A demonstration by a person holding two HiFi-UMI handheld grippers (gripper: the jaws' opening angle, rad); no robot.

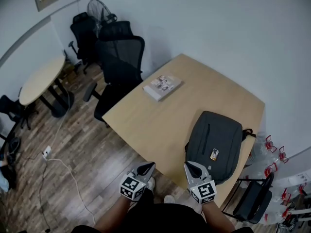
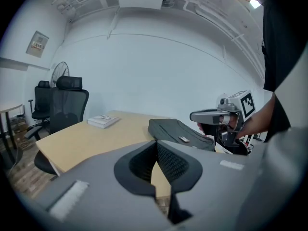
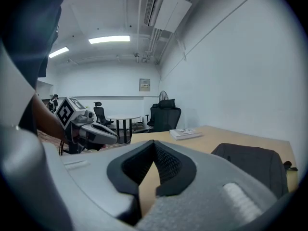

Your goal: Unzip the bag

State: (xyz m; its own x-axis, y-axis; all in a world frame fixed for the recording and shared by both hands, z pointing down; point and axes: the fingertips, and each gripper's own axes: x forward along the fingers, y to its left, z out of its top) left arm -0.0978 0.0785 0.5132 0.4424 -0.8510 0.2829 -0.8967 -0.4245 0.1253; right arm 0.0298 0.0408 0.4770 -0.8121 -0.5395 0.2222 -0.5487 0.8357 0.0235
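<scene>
Both were pinched shut on nothing, left gripper point(image 1: 147, 168) and right gripper point(image 1: 194, 168) side by side by the table's point(image 1: 160, 125) near edge, with the dark grey bag point(image 1: 214, 142) lying flat roughly 1 o'clock off the right one, untouched.

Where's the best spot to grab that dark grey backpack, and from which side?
The dark grey fabric backpack lies flat, so its top gives jaws nothing to pinch. Probably take its near rounded edge, coming level from the person's side of the light wooden table; that edge faces the right gripper.
</scene>
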